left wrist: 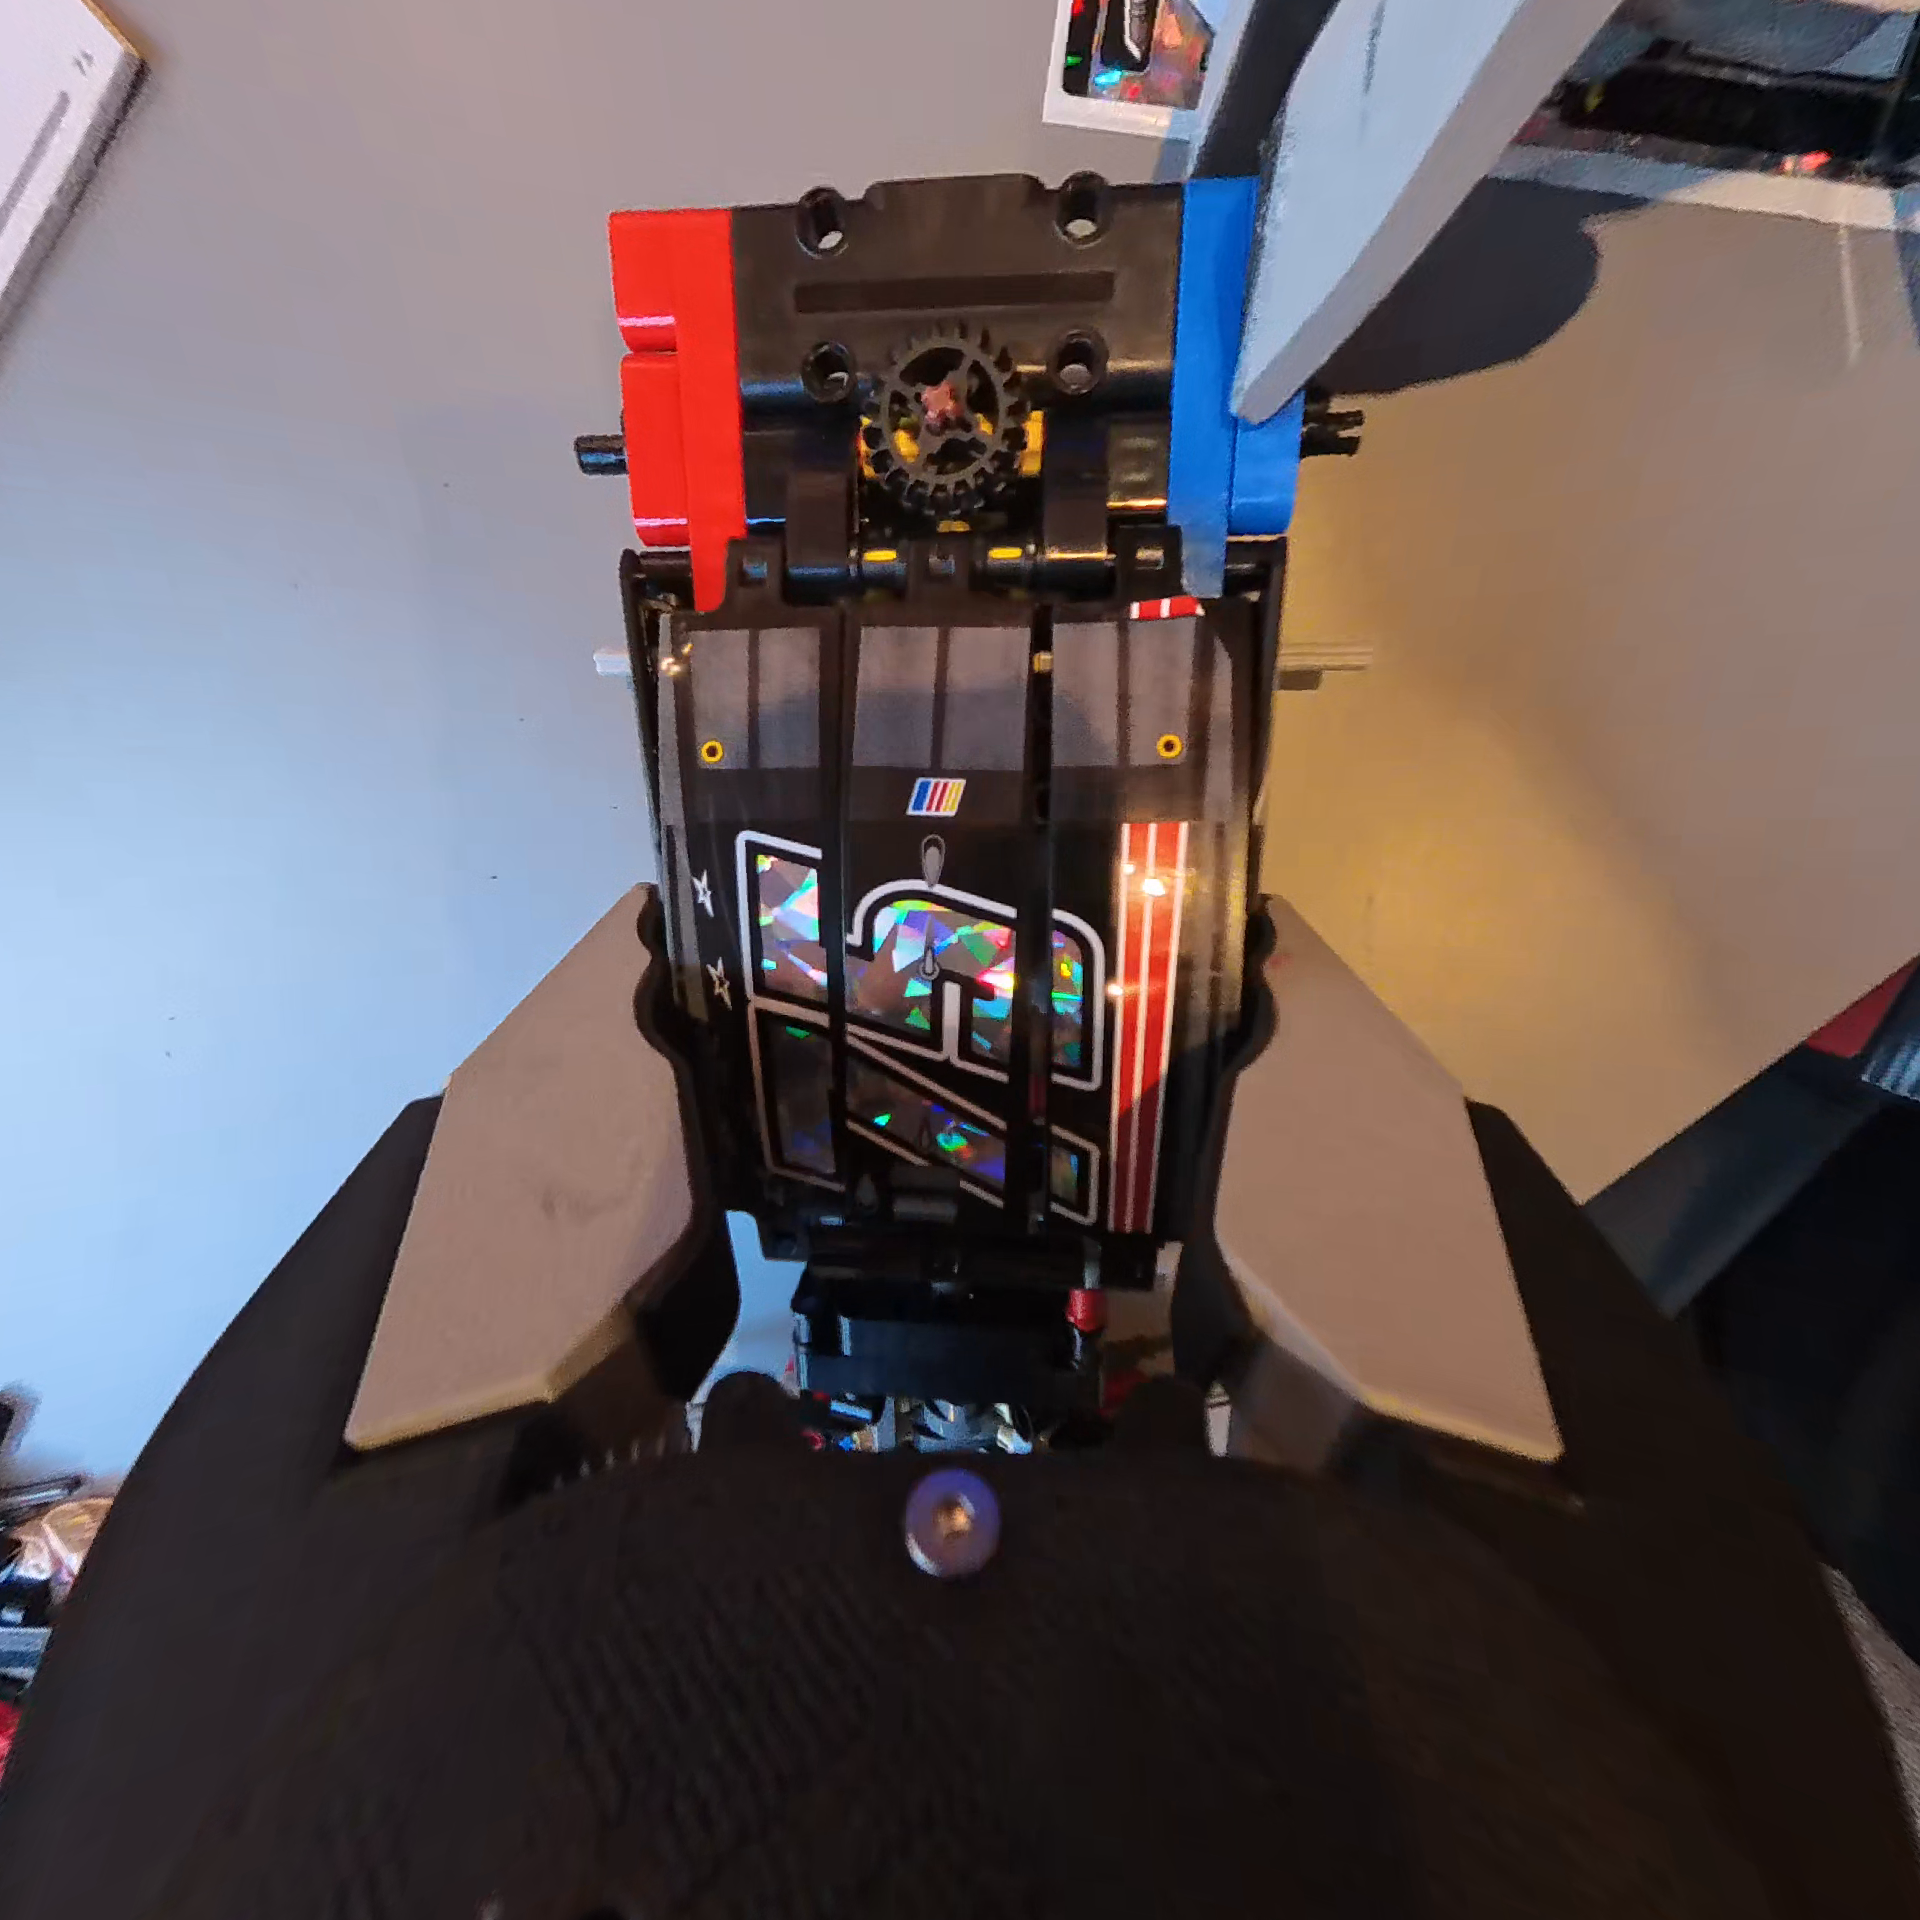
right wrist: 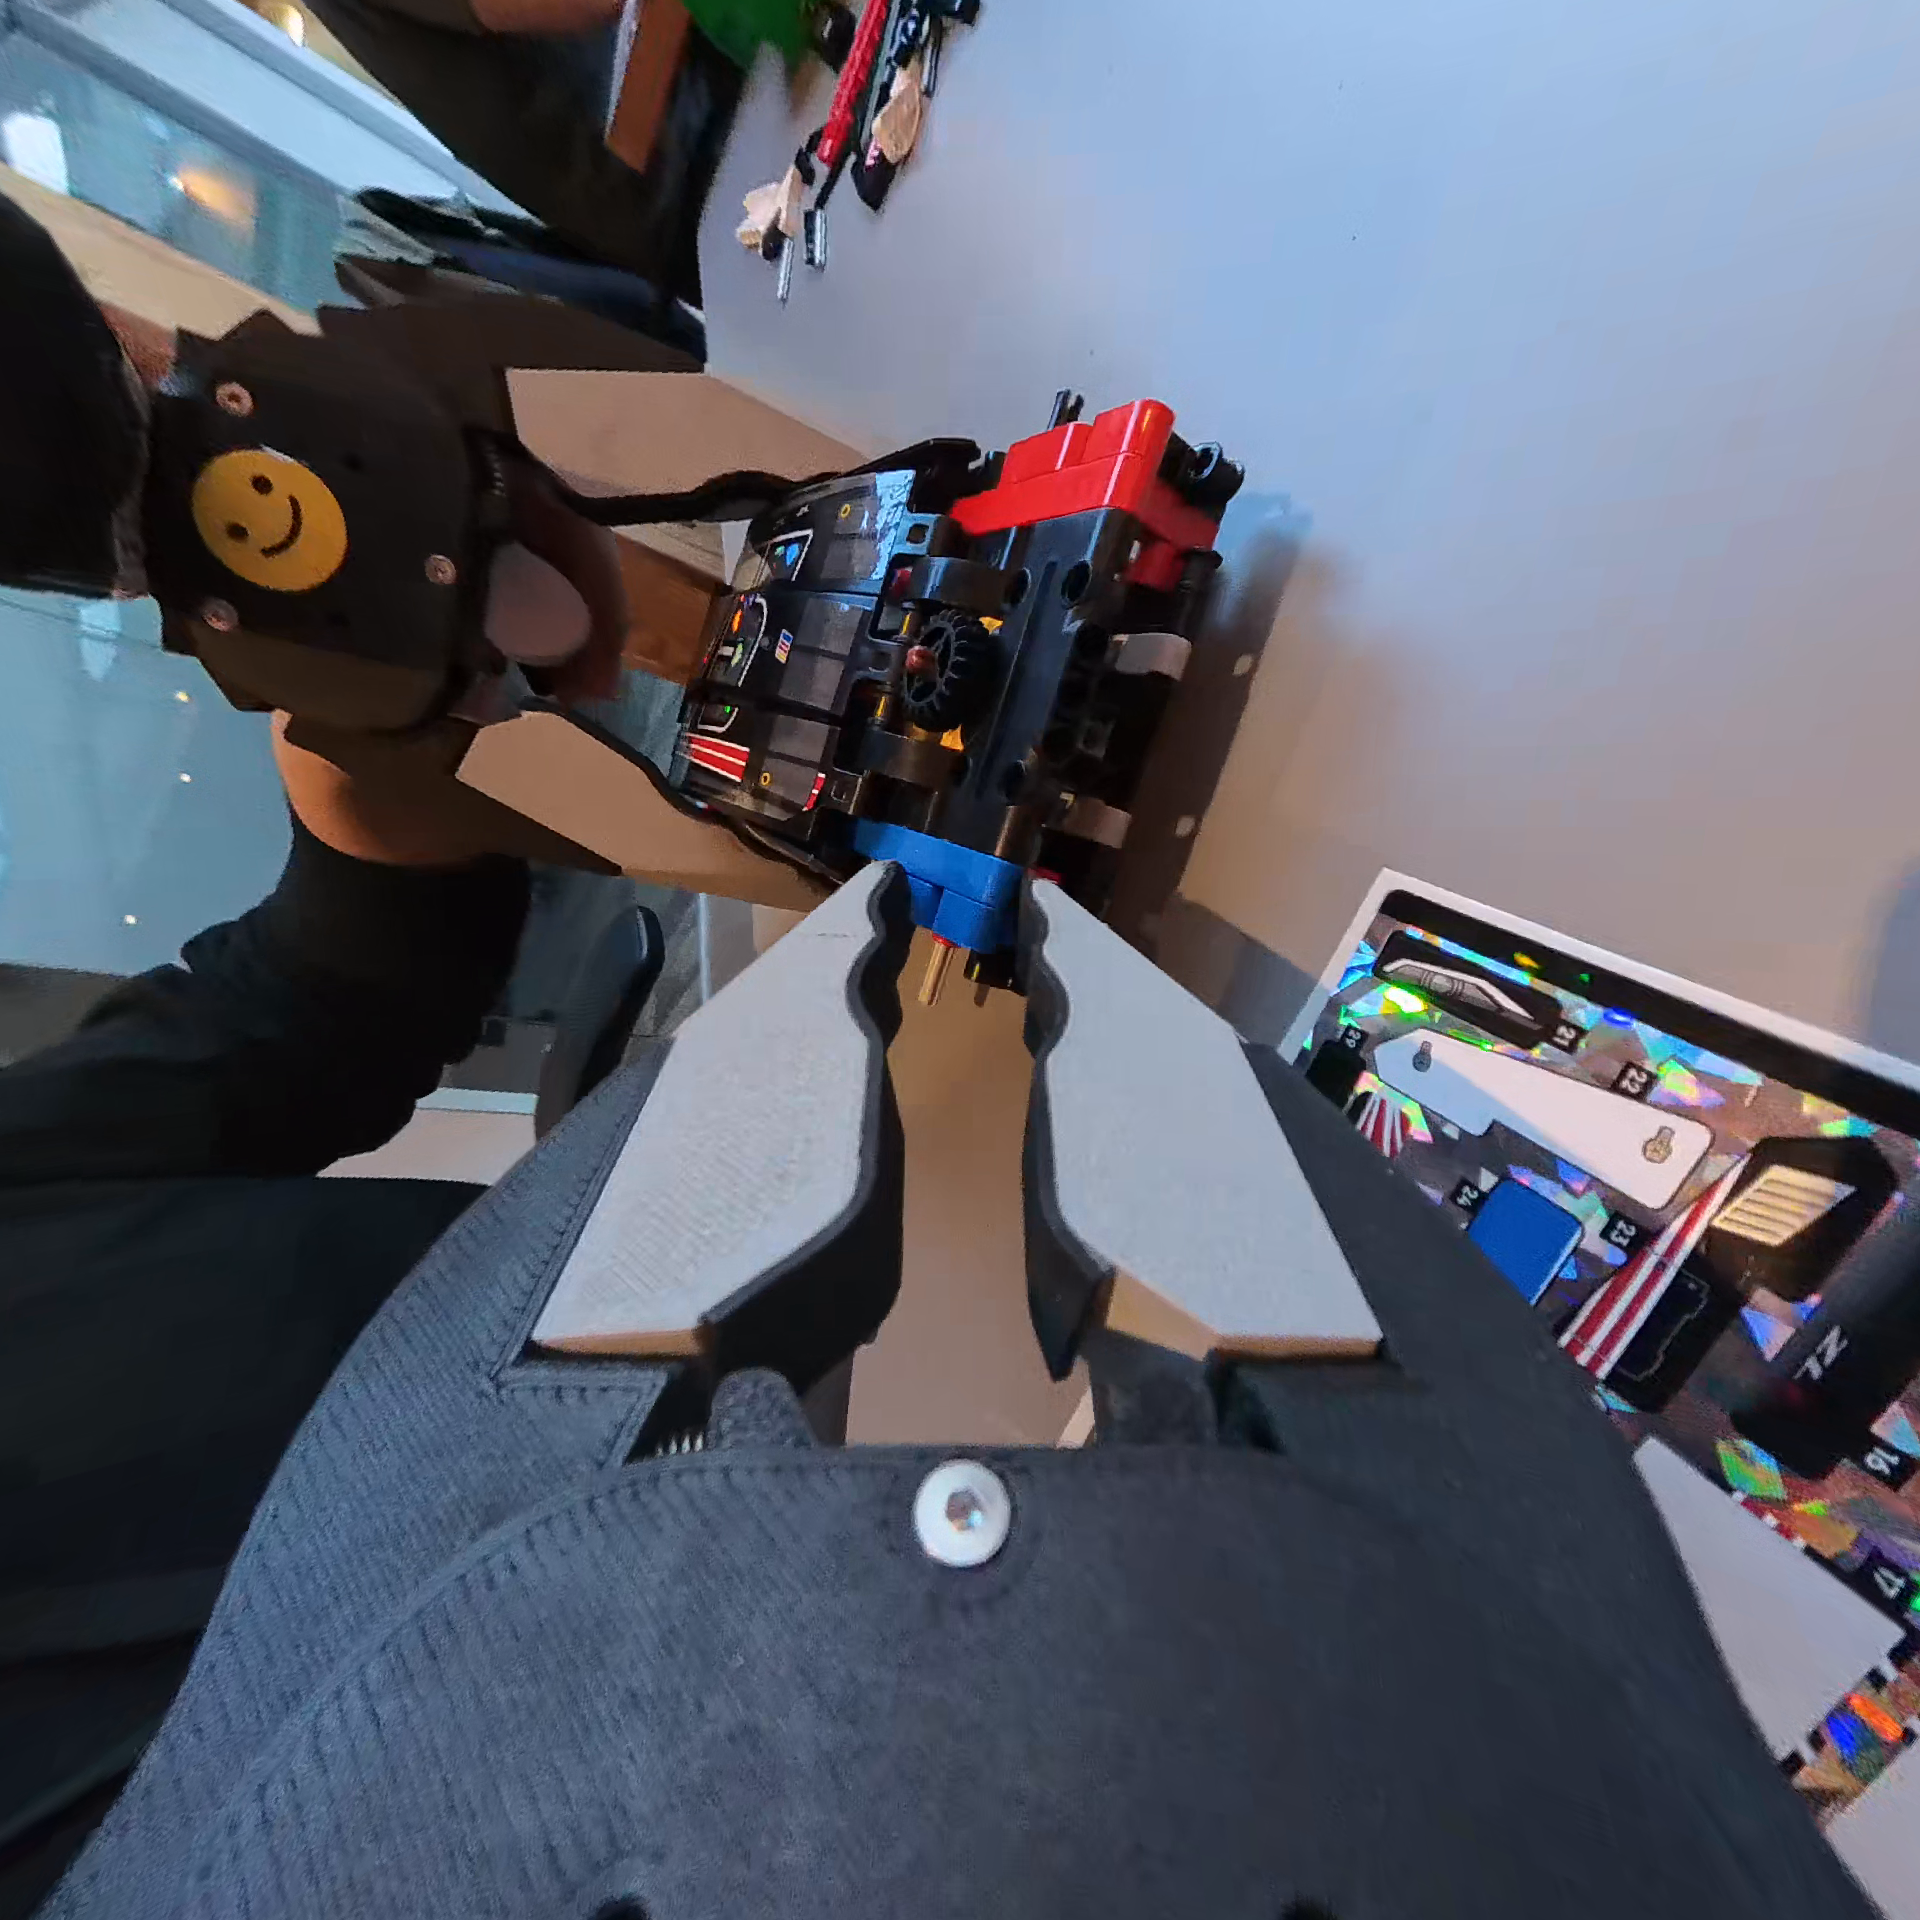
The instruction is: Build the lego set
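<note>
A black lego car body [left wrist: 935, 727] with holographic stickers has a red piece [left wrist: 675, 374] on its left side, a blue piece [left wrist: 1210, 364] on its right and a black gear [left wrist: 948, 416] between them. My left gripper [left wrist: 951, 956] is shut on the car's two sides and holds it with its far end against the table. In the right wrist view my right gripper [right wrist: 961, 894] has its fingertips closed on either side of the blue piece [right wrist: 961, 873]. A tan pin [right wrist: 932, 966] sticks out of that piece. One right finger [left wrist: 1351, 208] shows in the left wrist view.
A holographic sticker sheet [right wrist: 1621, 1195] lies on the grey table [right wrist: 1455, 416] beside the car; it also shows in the left wrist view [left wrist: 1132, 62]. Several loose lego parts [right wrist: 852, 135] lie farther off. A white sheet [left wrist: 42, 135] lies at the table's far left. There is about 8 cm between the tips of the two grippers.
</note>
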A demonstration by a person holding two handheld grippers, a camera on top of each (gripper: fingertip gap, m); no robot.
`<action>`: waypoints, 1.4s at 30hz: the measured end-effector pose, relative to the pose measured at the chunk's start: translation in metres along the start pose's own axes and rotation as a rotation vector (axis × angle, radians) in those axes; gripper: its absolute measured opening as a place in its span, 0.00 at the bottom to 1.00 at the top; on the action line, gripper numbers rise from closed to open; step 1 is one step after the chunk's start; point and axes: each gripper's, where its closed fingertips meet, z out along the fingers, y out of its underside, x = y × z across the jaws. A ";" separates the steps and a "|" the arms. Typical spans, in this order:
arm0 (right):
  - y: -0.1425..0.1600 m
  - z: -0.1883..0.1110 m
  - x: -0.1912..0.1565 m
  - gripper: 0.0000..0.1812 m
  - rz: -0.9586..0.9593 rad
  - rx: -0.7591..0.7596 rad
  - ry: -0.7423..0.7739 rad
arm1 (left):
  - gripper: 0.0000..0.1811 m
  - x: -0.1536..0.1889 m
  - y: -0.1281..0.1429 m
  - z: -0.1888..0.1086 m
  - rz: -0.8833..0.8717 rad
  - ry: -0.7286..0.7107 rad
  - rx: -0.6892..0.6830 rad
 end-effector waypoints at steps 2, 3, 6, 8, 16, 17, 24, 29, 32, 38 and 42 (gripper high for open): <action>-0.002 -0.001 0.001 0.10 -0.001 0.009 0.007 | 0.58 0.001 -0.002 -0.002 -0.010 0.011 0.014; -0.004 -0.002 0.001 0.10 -0.003 0.018 0.011 | 0.58 0.002 -0.002 -0.002 -0.019 0.024 0.018; -0.012 -0.003 0.001 0.16 0.020 0.049 -0.015 | 0.58 0.002 -0.002 0.002 -0.029 0.032 0.015; -0.013 -0.001 0.003 0.11 0.032 0.028 -0.027 | 0.58 0.002 -0.002 0.003 -0.027 0.026 0.012; -0.023 -0.003 -0.001 0.05 -0.005 -0.010 -0.005 | 0.58 -0.004 -0.004 -0.004 -0.047 -0.009 0.046; -0.026 -0.004 -0.004 0.05 -0.012 -0.011 -0.002 | 0.57 -0.006 -0.005 -0.008 -0.046 -0.022 0.055; -0.055 -0.012 -0.035 0.05 -0.125 -0.043 0.071 | 0.60 -0.018 -0.022 -0.029 -0.071 -0.075 0.117; -0.071 -0.007 -0.052 0.05 -0.206 -0.099 0.160 | 0.62 -0.028 -0.018 -0.034 -0.135 -0.071 0.144; -0.078 -0.001 -0.059 0.06 -0.237 -0.118 0.194 | 0.61 -0.029 -0.016 -0.039 -0.180 -0.004 0.202; -0.094 0.007 -0.063 0.05 -0.198 -0.127 0.173 | 0.60 -0.041 -0.016 -0.045 -0.242 0.004 0.273; -0.109 0.010 -0.068 0.05 -0.191 -0.123 0.182 | 0.60 -0.052 -0.022 -0.050 -0.309 -0.020 0.345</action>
